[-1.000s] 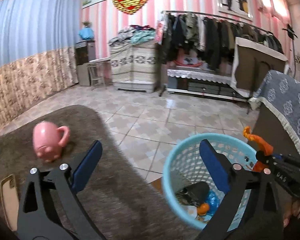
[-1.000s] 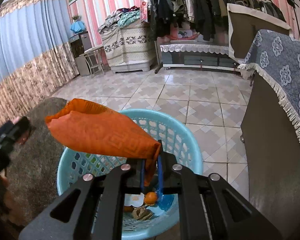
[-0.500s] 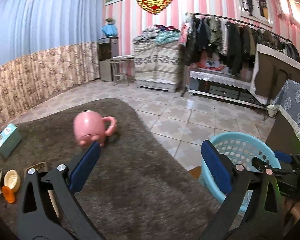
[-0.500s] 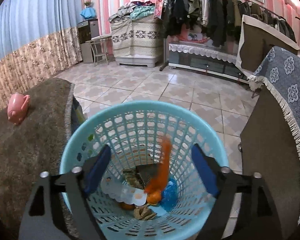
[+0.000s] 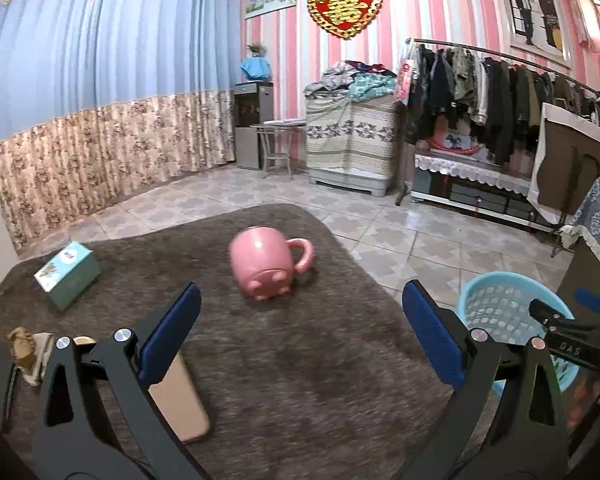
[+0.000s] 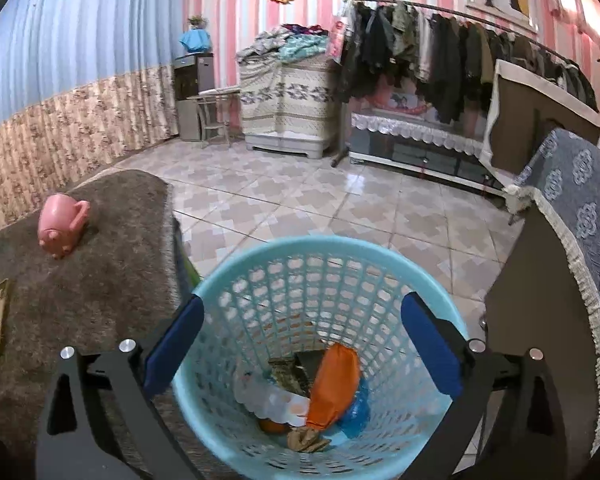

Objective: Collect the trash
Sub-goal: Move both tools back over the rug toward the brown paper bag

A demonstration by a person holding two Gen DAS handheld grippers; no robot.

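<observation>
**Trash collection: one scrap binned, the next awaiting pickup**

Left to right. At the far left edge of the grey-brown shaggy table cover lies a small crumpled tan scrap of wrapper, just beside a pale rounded piece half hidden by the tool. By appearance it is light, soft and easily crushed; a pinch across its bunched middle should serve, though the pile of the cover may snag it. Behind it rests a teal cardboard box, and near the foreground a flat beige phone-like slab. The left gripper stands wide apart over the cover with nothing between its blue pads. Centre: a pink ceramic pig-shaped mug, tipped on its side, rigid and breakable, probably not trash. Right: the light-blue perforated plastic basket stands on the floor beside the table. Inside lies an orange crinkled plastic bag, limp and slippery-looking, among a white tray, a blue wrapper and other scraps. The right gripper hangs above the basket; its jaws have just been opening and nothing is between them.
</observation>
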